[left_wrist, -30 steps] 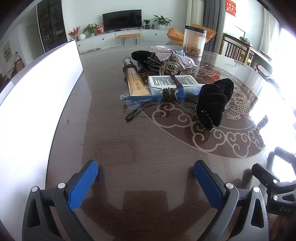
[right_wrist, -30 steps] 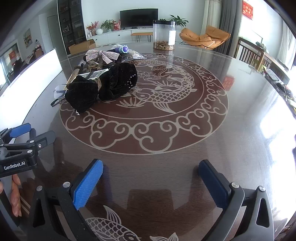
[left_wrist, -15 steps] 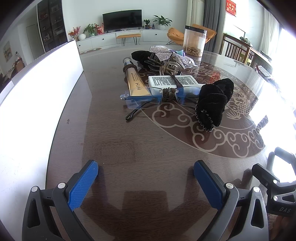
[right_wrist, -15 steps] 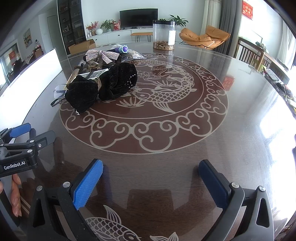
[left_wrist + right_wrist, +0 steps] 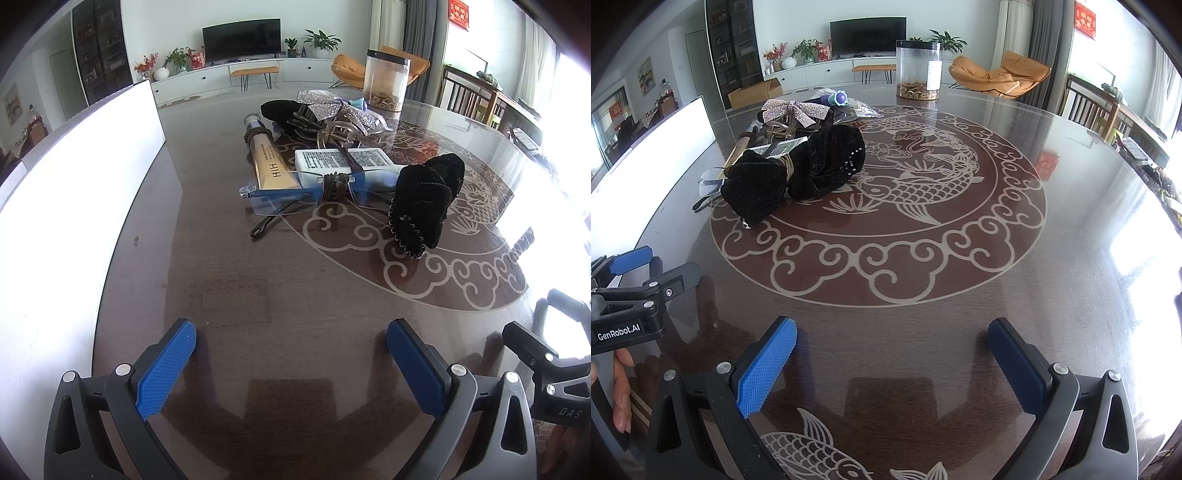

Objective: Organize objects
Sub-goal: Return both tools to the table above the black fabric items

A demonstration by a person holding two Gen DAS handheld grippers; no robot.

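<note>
A pile of small objects lies on the dark glass table: a black velvet bow, clear glasses, a gold cosmetic tube, a white labelled box, a clear hair claw and a silver sequin bow. My left gripper is open and empty, low over the table, well short of the pile. My right gripper is open and empty, to the right of the left one, with the pile far ahead on its left.
A white panel stands along the table's left side. A clear canister stands at the far edge. The table bears a fish and cloud pattern. The right gripper's body shows at the left wrist view's right edge.
</note>
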